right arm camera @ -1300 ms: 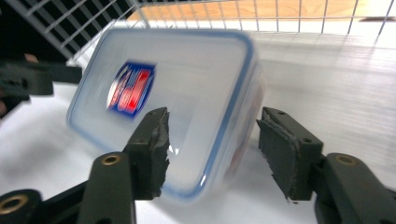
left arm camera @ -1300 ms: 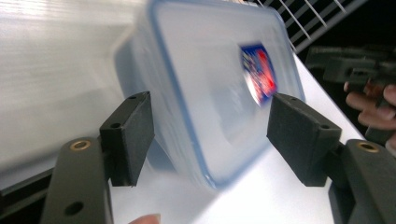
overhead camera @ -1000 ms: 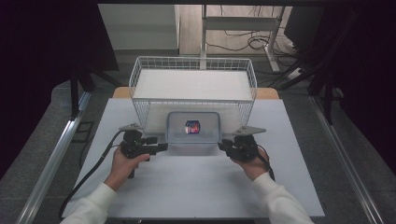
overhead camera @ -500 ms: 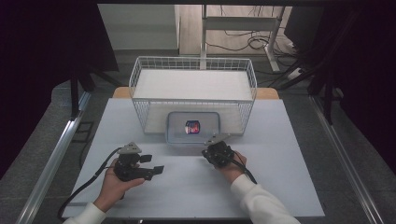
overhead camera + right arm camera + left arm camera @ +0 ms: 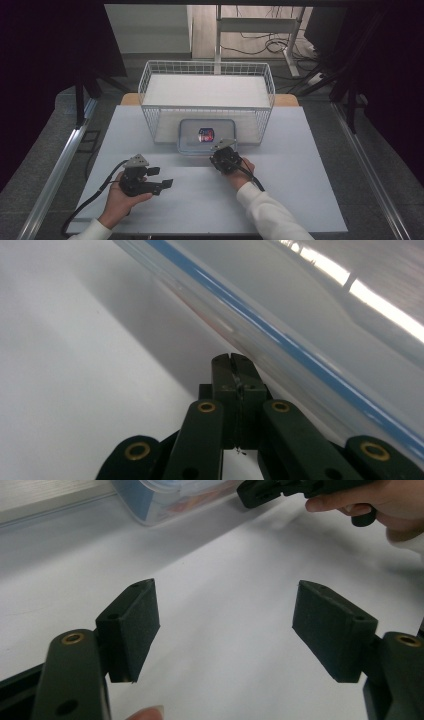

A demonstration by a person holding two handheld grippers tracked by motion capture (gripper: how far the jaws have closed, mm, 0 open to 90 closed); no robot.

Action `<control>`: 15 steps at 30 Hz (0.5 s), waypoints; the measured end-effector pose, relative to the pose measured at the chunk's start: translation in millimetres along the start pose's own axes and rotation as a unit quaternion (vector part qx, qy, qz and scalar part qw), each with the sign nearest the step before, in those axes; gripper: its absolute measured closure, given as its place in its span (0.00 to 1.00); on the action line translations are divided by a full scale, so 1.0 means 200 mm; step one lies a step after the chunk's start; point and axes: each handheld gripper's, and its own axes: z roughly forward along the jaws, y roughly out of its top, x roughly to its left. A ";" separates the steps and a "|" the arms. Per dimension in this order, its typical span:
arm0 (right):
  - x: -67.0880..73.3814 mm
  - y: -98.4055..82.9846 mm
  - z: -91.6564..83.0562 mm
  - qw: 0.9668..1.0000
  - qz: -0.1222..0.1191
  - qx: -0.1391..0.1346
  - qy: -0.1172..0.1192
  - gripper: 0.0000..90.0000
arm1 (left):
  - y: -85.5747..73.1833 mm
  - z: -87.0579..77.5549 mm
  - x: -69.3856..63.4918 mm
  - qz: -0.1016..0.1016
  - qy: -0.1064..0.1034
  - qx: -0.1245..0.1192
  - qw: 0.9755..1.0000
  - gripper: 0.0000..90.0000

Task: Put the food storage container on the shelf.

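A clear plastic container (image 5: 202,136) with a blue-rimmed lid sits on the white table (image 5: 300,195), and a small red and blue item shows through its lid. My right gripper (image 5: 217,152) is shut with nothing in it. Its closed tips (image 5: 232,360) rest at the container's (image 5: 310,325) front right edge. My left gripper (image 5: 161,177) lies low over the table at the front left and points right. Its jaws (image 5: 225,587) are open, have just been opening, and only bare table lies between them. The container (image 5: 165,497) and the right gripper (image 5: 280,489) appear far off in the left gripper view.
A white wire basket (image 5: 207,107) stands behind the container, its front wall partly over it. Cables trail from both grippers toward the near edge. Metal rails run along both sides of the table.
The left hand drew back toward the person, away from the container. The right hand moved left and lower to the container's front right edge, and its jaws came together.
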 end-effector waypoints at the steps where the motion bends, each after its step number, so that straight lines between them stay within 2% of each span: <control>1: 0.00 0.00 0.00 1.000 0.000 0.000 0.000 0.99 | 0.00 0.00 0.00 0.000 0.000 0.000 1.000 0.30; 6: -0.01 0.06 0.00 1.000 0.015 -0.018 0.000 0.99 | 0.00 0.00 -0.01 -0.002 -0.002 0.002 1.000 0.30; 8: -0.02 0.08 0.01 1.000 0.015 -0.017 -0.002 0.99 | 0.00 0.01 -0.01 -0.002 -0.002 0.004 1.000 0.29; 11: -0.04 0.11 0.04 0.999 0.026 -0.017 -0.006 0.99 | 0.00 0.01 -0.01 -0.002 -0.002 0.004 1.000 0.29; 12: -0.06 0.13 0.06 0.999 0.036 -0.020 -0.008 0.99 | 0.00 0.01 0.00 -0.002 -0.002 0.004 1.000 0.29; 15: -0.08 0.15 0.07 0.999 0.039 -0.020 -0.012 0.99 | 0.00 0.01 0.00 -0.001 -0.002 0.005 1.000 0.29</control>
